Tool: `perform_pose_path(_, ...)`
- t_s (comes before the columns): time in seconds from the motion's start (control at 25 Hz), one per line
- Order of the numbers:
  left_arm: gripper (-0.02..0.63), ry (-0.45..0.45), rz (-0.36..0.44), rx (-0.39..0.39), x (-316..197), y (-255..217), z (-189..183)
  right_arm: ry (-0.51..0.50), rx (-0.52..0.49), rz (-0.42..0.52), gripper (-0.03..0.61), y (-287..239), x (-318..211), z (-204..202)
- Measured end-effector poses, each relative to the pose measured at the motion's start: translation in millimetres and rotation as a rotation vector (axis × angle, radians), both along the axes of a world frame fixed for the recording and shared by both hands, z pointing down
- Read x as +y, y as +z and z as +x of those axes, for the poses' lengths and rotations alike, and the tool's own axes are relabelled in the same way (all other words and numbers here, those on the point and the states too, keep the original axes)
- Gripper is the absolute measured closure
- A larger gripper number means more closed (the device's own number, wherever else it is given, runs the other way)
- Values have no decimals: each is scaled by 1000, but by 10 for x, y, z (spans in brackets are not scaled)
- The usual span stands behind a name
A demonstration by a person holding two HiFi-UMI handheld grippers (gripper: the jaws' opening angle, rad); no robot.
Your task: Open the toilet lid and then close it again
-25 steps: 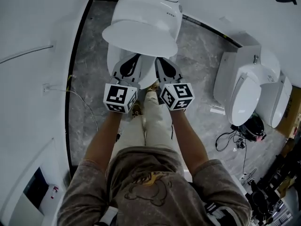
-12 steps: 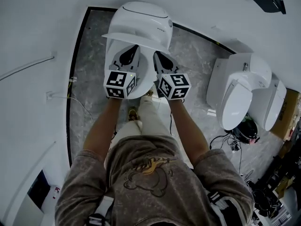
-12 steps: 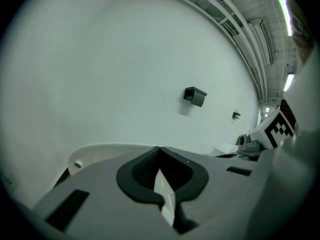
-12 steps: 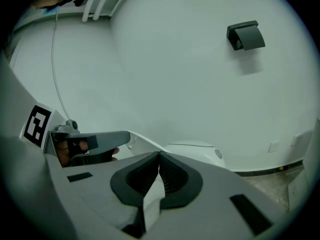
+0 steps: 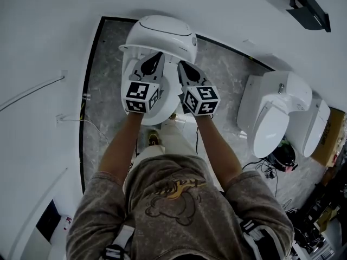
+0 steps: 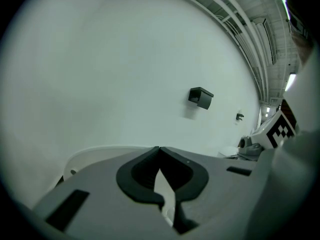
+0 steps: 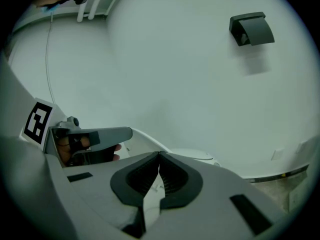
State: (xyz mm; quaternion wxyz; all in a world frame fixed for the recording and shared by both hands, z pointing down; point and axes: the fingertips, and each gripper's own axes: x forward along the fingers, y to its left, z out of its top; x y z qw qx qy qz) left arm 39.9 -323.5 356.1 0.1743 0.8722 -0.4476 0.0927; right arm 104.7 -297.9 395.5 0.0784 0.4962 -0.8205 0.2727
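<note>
The white toilet (image 5: 165, 31) stands at the top middle of the head view. Its lid (image 5: 129, 47) is tilted far up toward the tank and shows only as a thin edge. The seat rim (image 5: 157, 115) lies below it. My left gripper (image 5: 153, 57) and right gripper (image 5: 182, 65) reach side by side over the bowl, tips at the lid's underside, both shut on nothing. In the left gripper view the shut left gripper (image 6: 159, 149) points at the lid's curved white edge (image 6: 95, 151). In the right gripper view the shut right gripper (image 7: 159, 154) has the lid (image 7: 195, 156) just beyond it.
A second toilet (image 5: 276, 115) stands to the right, with cables and dark gear (image 5: 282, 158) on the floor by it. White walls close in behind and on the left. A black box (image 7: 251, 29) hangs on the wall. The person's legs stand before the bowl.
Both grippers have moved forward and up toward the tank. The lid has swung from about half raised to nearly upright.
</note>
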Motion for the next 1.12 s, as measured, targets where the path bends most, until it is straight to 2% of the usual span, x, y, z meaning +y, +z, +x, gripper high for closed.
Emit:
perform_pose_path(0.2, 604, -5, 10, -5, -175, -73, 2, -9, -4, 6, 552, -70, -165, 38)
perform_pose_path(0.4, 603, 1, 34, -5, -314, -207, -21, 20, -45, 88, 551, -375, -340, 136)
perform_pose_path(0.52, 597, -4, 50, 0, -376, -289, -47, 43, -69, 103, 548, -472, -426, 217)
perform_pose_path(0.6, 515, -1, 52, 2, -421, -324, -47, 41, -82, 92, 518, -474, -471, 247)
perform_pose_path(0.64, 481, 3, 50, 0, -451, -326, -43, 36, -88, 80, 463, -455, -497, 250)
perform_pose_path(0.68, 465, 8, 47, -4, -487, -320, -39, 31, -91, 68, 427, -427, -526, 251)
perform_pose_path(0.76, 444, 13, 45, -15, -567, -308, -32, 26, -84, 55, 401, -380, -590, 251)
perform_pose_path(0.88, 407, 35, 57, -45, -703, -290, 12, 20, -66, 63, 387, -362, -696, 267)
perform_pose_path(1.12, 383, 77, 61, -114, -987, -170, 81, 16, -47, 72, 379, -313, -938, 329)
